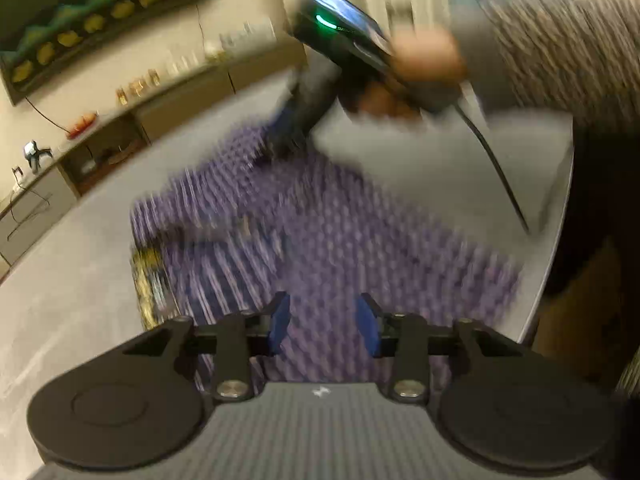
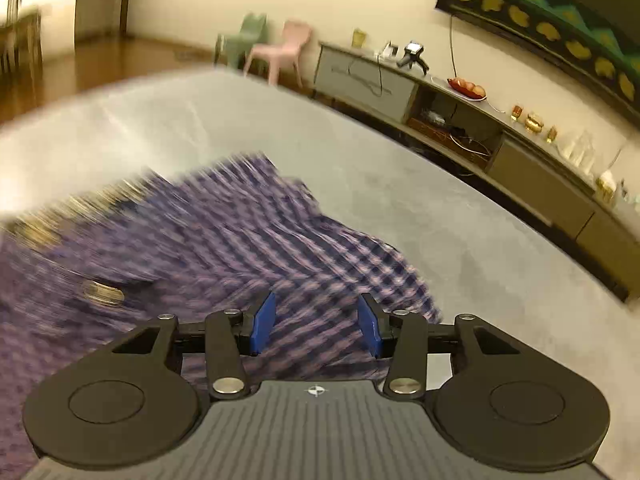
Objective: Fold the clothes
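Left hand-held gripper [image 1: 324, 322]: nearest in the left wrist view; its blue pads stand apart with a clear gap, nothing pinched, checked cloth showing through the gap below them. Released.

Right hand-held gripper [image 2: 316, 326]: nearest in the right wrist view; its pads also stand apart over the cloth, none of it caught between them. Released. In the left wrist view it appears farther off, blurred, with the person's hand [image 1: 428, 56] around its body.

Purple checked shirt [image 2: 224, 248]: lies spread and rumpled on the grey bench [image 2: 420, 208], under and just ahead of both grippers; one corner trails toward the bench's open middle. A yellowish printed patch [image 1: 150, 284] sits at its edge.

Bench edge: in the left wrist view the shirt reaches near the rim on the right side.

Far background: a long sideboard [image 2: 460, 128] with small jars and a fruit dish, well apart from the work.

Risk, as a judgement: both views are smeared, which suggests quick travel; closing at that pace could pinch one layer or bunched folds, not a clean hem, giving a crooked fold. A pull toward the near rim could drag the cloth over the edge. Uneven lifts would skew the crease.
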{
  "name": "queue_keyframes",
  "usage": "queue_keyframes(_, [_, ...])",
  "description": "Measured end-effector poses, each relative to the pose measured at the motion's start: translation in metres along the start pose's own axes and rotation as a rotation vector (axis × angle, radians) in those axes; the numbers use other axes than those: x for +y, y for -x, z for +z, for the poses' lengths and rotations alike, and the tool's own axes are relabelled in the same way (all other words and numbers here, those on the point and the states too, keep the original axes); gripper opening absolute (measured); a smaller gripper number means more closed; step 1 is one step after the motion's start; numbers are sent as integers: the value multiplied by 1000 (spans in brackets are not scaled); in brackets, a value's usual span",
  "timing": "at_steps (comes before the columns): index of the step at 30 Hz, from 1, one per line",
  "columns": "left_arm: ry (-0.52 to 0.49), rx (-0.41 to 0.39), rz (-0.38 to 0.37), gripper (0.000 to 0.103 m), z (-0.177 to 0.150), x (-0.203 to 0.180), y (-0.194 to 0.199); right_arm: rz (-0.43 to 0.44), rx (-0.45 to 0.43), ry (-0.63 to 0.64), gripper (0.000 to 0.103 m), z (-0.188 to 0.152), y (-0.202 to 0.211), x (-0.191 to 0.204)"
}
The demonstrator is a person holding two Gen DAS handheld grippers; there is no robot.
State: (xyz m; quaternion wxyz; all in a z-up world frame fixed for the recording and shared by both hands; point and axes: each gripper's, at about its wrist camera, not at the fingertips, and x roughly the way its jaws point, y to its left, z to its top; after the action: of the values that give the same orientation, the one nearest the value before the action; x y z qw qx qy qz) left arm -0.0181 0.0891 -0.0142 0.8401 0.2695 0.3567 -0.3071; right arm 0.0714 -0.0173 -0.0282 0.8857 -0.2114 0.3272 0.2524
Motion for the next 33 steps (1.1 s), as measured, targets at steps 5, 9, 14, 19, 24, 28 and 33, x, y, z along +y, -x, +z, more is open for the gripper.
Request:
queue_keyframes(5, [16,86,220,30,-4,41,-23,31,61,-125,48,-29,-1,-30])
queue_keyframes(9, [73,134,467,22,9,86,-34,4,129,-114,48,-69,57,-9])
queue_keyframes(14, [326,18,382,26,23,138,-3,110,51,-178,52,-87,105,-15])
queue_keyframes(19, [423,46,269,43,6,145,-3,78,-29,-235,68,-57,78,-60])
queue_keyframes(24, [333,91,249,50,-7,120,-24,67,-19,-143,67,-33,31,-79])
queue_keyframes(28, [365,89,281,42,-6,133,-30,128,-5,-204,40,-48,3,-84])
queue_keyframes(33, [342,82,262,22,1,140,-42,163,-25,-207,35,-43,5,-93])
